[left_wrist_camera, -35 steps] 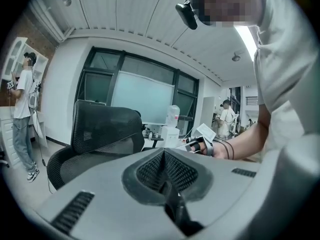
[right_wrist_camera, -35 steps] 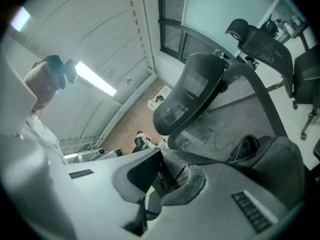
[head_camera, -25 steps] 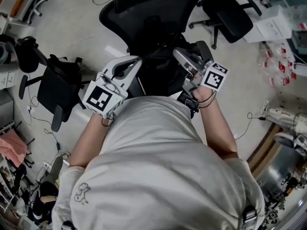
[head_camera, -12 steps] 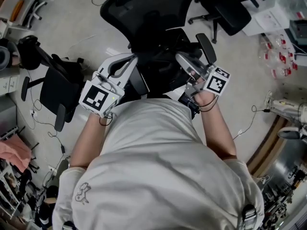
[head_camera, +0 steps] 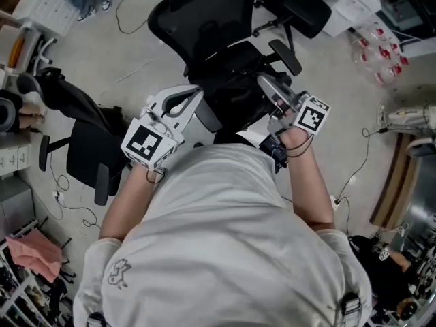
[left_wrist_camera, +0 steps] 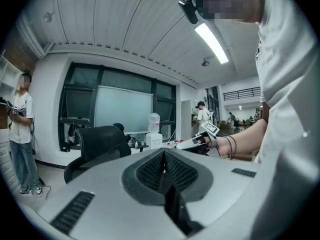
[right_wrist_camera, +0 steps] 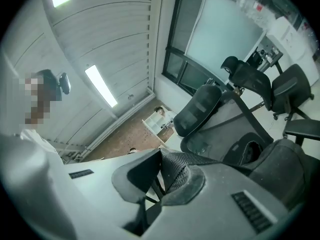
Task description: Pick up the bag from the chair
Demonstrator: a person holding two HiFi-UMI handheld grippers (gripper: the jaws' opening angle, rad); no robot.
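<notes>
A black office chair (head_camera: 204, 16) stands right in front of me. A dark bag (head_camera: 235, 67) lies on its seat and is hard to tell from the black upholstery. My left gripper (head_camera: 195, 91) is raised at the seat's left edge, and my right gripper (head_camera: 264, 82) hangs by the chair's right armrest (head_camera: 285, 56). Both point forward and upward. In the left gripper view the pads (left_wrist_camera: 175, 171) meet along a line with nothing between them. The right gripper (right_wrist_camera: 161, 156) has its tips touching in its own view, also with nothing in them.
A second black chair (head_camera: 88, 155) draped with dark clothing stands to the left, and another chair (head_camera: 300, 12) behind on the right. Cables (head_camera: 354, 176) trail over the floor. A person (left_wrist_camera: 20, 134) stands at the far left of the room by dark windows.
The head view has shifted, so the left chair and floor slide down the frame. Both grippers stay shut and raised, almost unmoved against the chair.
</notes>
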